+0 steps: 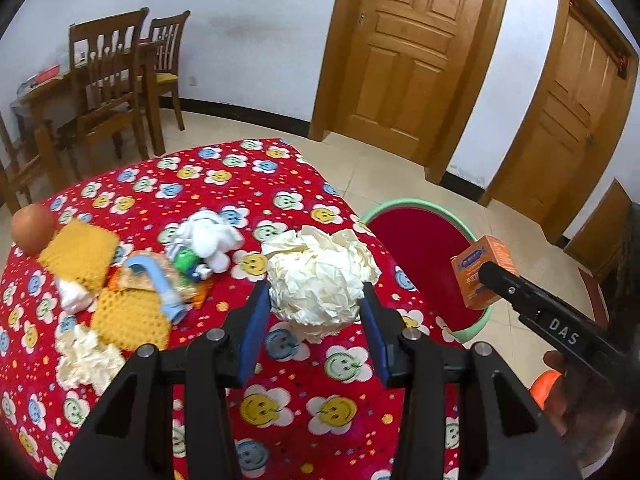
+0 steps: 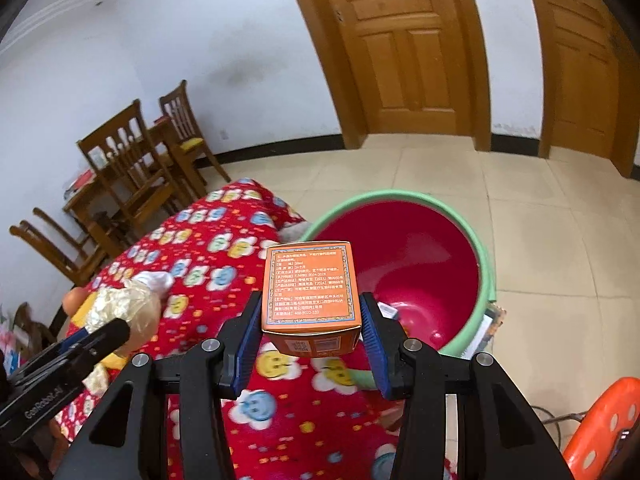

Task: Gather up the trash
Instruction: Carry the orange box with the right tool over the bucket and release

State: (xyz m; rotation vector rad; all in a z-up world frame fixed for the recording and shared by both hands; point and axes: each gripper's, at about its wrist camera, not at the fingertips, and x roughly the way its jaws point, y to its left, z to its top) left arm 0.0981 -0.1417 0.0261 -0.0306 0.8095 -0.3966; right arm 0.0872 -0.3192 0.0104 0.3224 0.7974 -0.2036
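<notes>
My left gripper [image 1: 316, 300] is shut on a big crumpled ball of cream paper [image 1: 320, 280], held just above the red flowered tablecloth [image 1: 248, 184]. My right gripper [image 2: 310, 320] is shut on a small orange carton [image 2: 310, 292], which hangs over the table's edge beside the red bin with a green rim [image 2: 400, 200]. In the left wrist view the orange carton [image 1: 480, 270] shows in front of the red bin [image 1: 416, 240]. In the right wrist view the paper ball [image 2: 124, 308] sits in the left gripper at the left.
On the cloth lie yellow sponge cloths [image 1: 80, 252], a white sock bundle [image 1: 208, 236], a blue strap [image 1: 156, 280], wrappers, a smaller crumpled paper [image 1: 86, 356] and a brown egg-like ball [image 1: 32, 228]. Wooden chairs [image 1: 108, 76] stand behind; an orange stool [image 2: 600, 428] stands near right. Two wooden doors stand behind.
</notes>
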